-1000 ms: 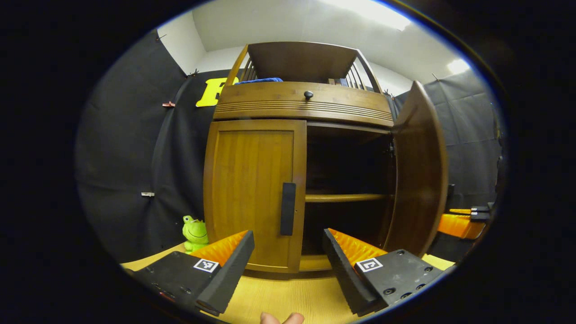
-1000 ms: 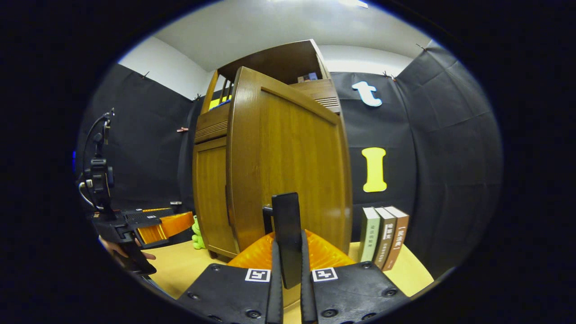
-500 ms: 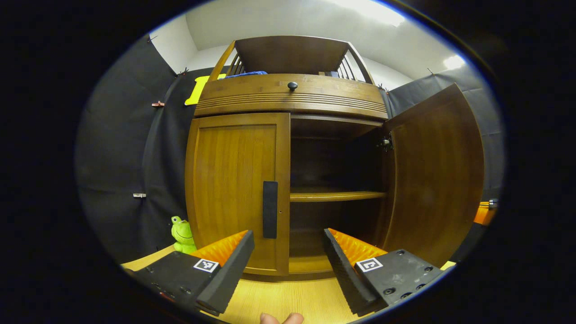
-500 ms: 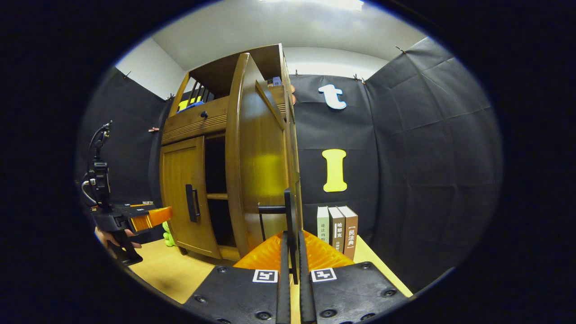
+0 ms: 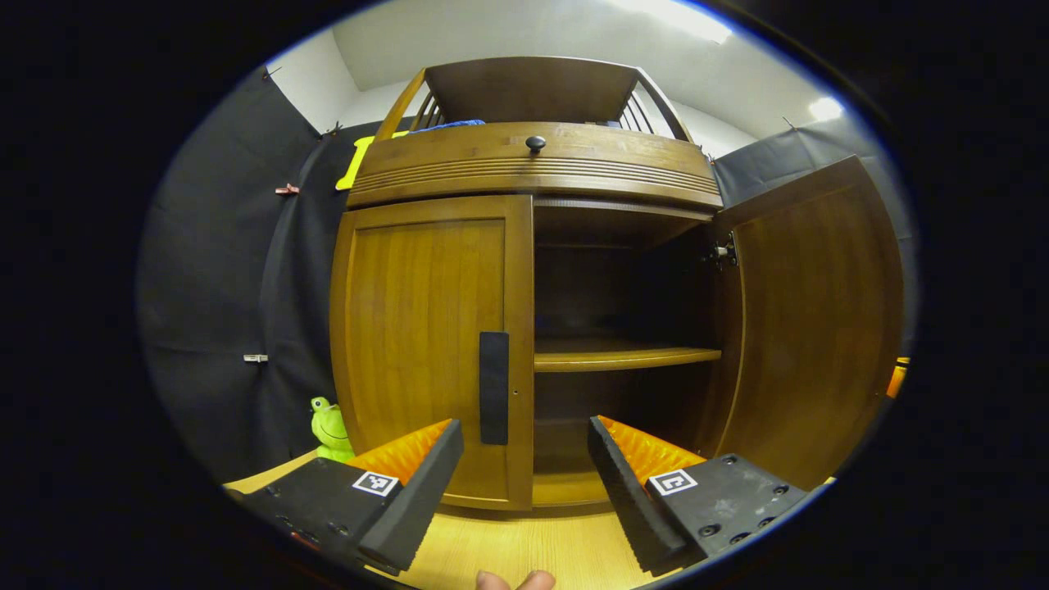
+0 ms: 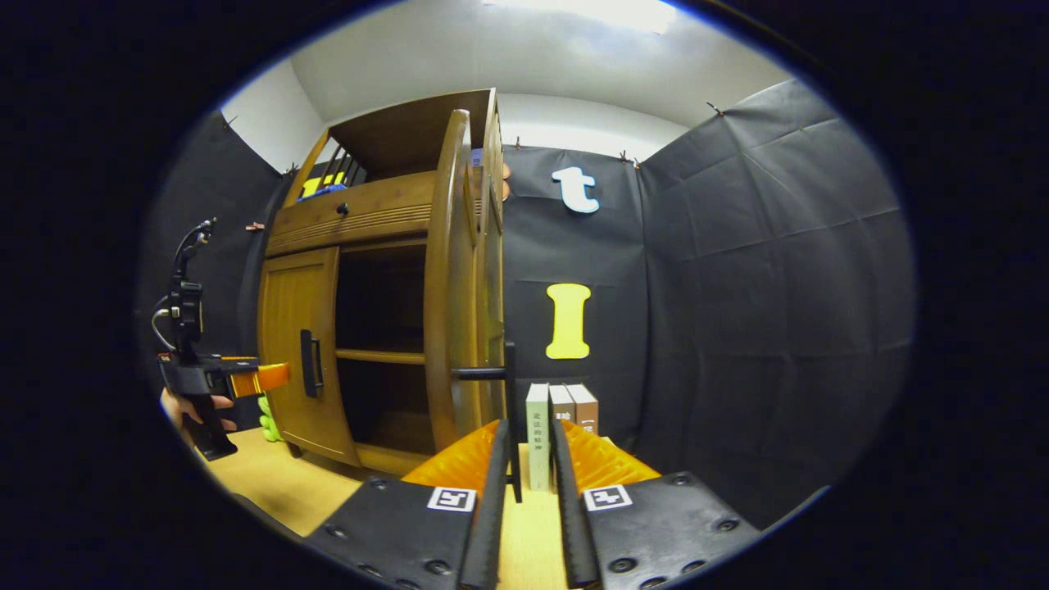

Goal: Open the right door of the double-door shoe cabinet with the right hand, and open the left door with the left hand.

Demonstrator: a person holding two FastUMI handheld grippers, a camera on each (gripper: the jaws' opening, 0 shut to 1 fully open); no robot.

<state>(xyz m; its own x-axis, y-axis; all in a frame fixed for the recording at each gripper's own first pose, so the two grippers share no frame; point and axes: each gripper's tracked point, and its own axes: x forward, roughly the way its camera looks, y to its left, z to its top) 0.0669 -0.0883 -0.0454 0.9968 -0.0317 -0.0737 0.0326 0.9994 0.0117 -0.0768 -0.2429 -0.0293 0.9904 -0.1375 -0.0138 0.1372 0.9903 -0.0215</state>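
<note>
Two doors front the shoe cabinet (image 5: 533, 164), and we find them in different states. In the left gripper view the right door (image 5: 811, 328) stands swung wide, its inner face toward us, so the dark interior and a middle shelf (image 5: 623, 358) are exposed. The left door (image 5: 426, 344) sits closed, flush with the frame, its dark vertical handle (image 5: 493, 387) along the inner edge. Our left gripper (image 5: 524, 483) is held in front of that door with its jaws spread wide, holding nothing and apart from the handle, above the pale wooden worktop (image 5: 524, 549). A green frog toy (image 5: 330, 428) sits on the worktop beside the cabinet's left side.

In the right gripper view we see the right door (image 6: 455, 279) nearly edge-on, with its handle (image 6: 510, 410) standing out from it. Our right gripper (image 6: 524, 492) has its fingers a little apart around this handle; the bar runs down between them, and a gap shows on each side, so they are not pressing on it. Three books (image 6: 561, 418) stand upright behind, against the booth wall. Farther left in that view, a hand (image 6: 184, 408) holds the left gripper (image 6: 246, 378) near the closed left door (image 6: 295, 344).
</note>
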